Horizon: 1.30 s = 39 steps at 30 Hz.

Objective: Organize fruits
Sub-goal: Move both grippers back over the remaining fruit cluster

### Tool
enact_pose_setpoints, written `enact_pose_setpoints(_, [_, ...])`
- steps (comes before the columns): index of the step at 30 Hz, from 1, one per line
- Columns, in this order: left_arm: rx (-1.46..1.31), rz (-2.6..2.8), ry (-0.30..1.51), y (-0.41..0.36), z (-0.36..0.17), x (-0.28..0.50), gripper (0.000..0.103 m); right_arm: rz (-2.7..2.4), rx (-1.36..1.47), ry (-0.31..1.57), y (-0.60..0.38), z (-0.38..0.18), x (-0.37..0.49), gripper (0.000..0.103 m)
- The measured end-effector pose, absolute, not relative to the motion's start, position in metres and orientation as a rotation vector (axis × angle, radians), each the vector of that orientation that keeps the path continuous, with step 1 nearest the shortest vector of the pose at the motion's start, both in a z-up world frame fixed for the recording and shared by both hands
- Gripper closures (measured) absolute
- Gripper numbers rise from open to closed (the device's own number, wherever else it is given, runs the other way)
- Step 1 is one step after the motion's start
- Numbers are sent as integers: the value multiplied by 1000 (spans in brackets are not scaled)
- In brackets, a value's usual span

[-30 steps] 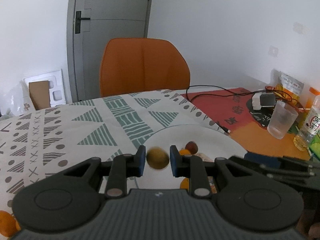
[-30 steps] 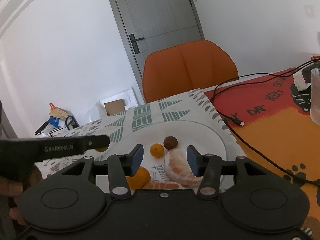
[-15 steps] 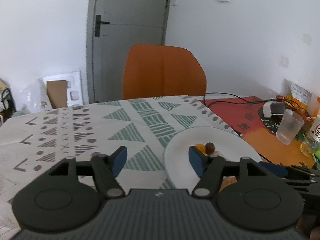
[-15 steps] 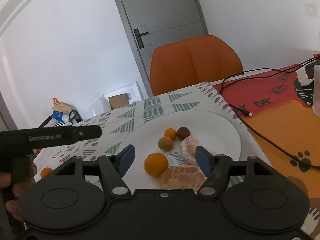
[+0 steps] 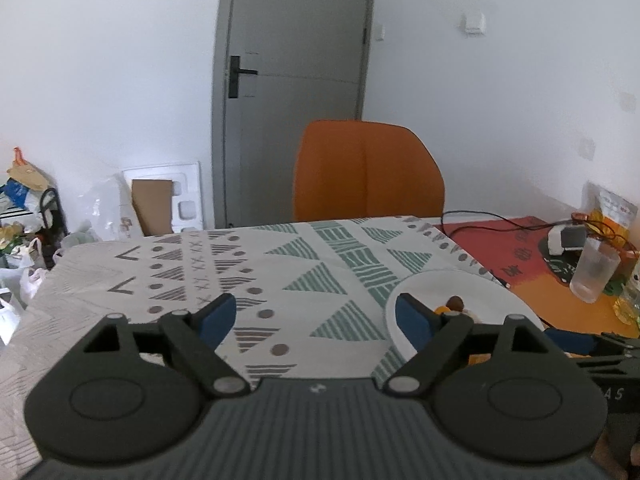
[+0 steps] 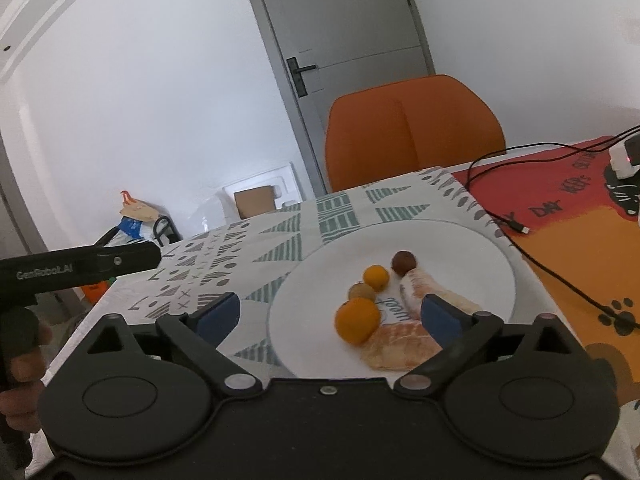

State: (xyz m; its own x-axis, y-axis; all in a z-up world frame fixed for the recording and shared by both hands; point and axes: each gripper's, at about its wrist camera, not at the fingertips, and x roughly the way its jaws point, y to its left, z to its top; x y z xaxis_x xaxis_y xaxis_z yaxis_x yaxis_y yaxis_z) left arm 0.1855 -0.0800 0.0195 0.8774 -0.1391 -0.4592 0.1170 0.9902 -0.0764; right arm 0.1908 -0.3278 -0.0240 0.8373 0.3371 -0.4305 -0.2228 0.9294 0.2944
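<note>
A white plate [image 6: 460,252] lies on the patterned tablecloth. It holds a large orange [image 6: 357,320], a small orange [image 6: 376,277], a yellow-green fruit [image 6: 362,292], a brown fruit [image 6: 404,262] and peeled citrus segments [image 6: 400,346]. My right gripper [image 6: 328,316] hovers at the plate's near rim, jaws opening. The large orange and the segments lie between its fingers, untouched by the pads. My left gripper [image 5: 315,317] is over bare tablecloth left of the plate [image 5: 492,292], jaws opening with nothing between them. Its body [image 6: 80,266] also shows in the right wrist view.
An orange chair [image 5: 366,172] stands at the table's far side. A red and orange mat [image 6: 560,216] with a black cable [image 6: 516,224] lies right of the plate. A clear cup [image 5: 594,270] stands at the far right. An orange thing [image 6: 94,290] sits half hidden behind the left gripper's body.
The left gripper let go of the yellow-green fruit, which now lies on the plate, then opened and drew back to the left. The right jaws widened around the peeled segments and pulled back slightly.
</note>
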Motion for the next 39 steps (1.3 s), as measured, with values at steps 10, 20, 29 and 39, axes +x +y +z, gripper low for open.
enact_pose_setpoints(10, [-68, -64, 485, -41, 20, 167, 16, 342, 221, 495, -301, -21, 187, 0])
enact_pose_setpoints(20, [-90, -11, 507, -8, 12, 158, 16, 389, 192, 515, -271, -24, 186, 0])
enact_pose_setpoints(29, [-148, -10, 532, 16, -6, 151, 17, 419, 152, 544, -249, -28, 186, 0])
enact_pose_setpoints(39, [-214, -9, 569, 36, -36, 153, 26, 442, 83, 572, -220, -35, 190, 0])
